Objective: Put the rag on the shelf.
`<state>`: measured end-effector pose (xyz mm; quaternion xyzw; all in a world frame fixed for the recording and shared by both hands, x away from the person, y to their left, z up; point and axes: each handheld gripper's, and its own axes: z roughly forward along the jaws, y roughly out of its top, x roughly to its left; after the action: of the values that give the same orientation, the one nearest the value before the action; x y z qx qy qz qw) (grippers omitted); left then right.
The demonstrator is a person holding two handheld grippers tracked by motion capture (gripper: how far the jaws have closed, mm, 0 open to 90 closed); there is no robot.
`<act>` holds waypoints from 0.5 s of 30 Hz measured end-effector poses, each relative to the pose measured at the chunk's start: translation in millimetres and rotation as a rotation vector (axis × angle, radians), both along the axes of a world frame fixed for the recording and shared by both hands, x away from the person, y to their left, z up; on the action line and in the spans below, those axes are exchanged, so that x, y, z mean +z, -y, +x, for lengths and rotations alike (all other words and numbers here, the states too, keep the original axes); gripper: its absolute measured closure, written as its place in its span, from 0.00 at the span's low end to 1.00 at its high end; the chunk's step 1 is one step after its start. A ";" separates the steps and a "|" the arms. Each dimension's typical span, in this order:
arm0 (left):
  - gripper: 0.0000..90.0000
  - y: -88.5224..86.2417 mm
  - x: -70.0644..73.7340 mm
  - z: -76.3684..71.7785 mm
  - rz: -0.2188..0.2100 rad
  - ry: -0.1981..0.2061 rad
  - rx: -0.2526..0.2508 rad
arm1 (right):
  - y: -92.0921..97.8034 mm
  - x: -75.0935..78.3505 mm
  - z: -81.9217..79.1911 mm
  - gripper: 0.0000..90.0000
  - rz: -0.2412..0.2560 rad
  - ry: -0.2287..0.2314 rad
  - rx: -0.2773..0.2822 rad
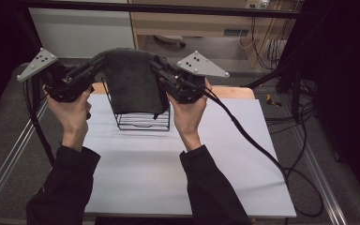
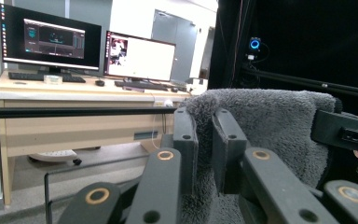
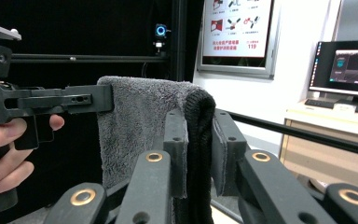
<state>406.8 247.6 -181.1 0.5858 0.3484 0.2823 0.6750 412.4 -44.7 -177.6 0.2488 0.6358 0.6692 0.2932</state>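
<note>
White surface (image 1: 178,168) below, with a wire rack (image 1: 143,123) at its far middle; a dark grey towel (image 1: 133,79) hangs stretched above the rack. Left gripper (image 1: 99,62) and right gripper (image 1: 155,64) are each clamped on a top corner. Plush and limp, it should sag wherever unsupported, so the corners seem the best hold.

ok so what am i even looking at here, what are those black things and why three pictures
A person holds a hand-held grasping tool in each hand: the left tool and the right tool. One picture comes from a camera above the table; the other two come from cameras riding on each tool, looking along its black jaws. Both tools pinch the top edge of a dark grey towel, holding it up over a black wire rack that stands on the white table.
</note>
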 end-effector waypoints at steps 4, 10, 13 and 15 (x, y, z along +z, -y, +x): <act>0.90 -0.2 10.1 4.1 -0.013 0.015 0.006 | -2.2 8.8 4.7 0.87 0.005 0.012 -0.006; 0.90 -0.3 19.7 7.2 -0.007 0.040 0.017 | -3.8 20.6 13.0 0.87 0.012 0.026 -0.015; 0.90 -0.6 24.9 9.0 -0.011 0.053 0.026 | -5.0 24.5 15.3 0.87 0.017 0.033 -0.015; 0.90 -1.6 28.6 10.7 -0.013 0.060 0.033 | -7.8 30.0 18.3 0.87 0.021 0.041 -0.015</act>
<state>417.5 249.2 -152.6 0.5666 0.3394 0.3088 0.6844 430.7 -36.9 -147.6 0.2429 0.6207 0.6786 0.3085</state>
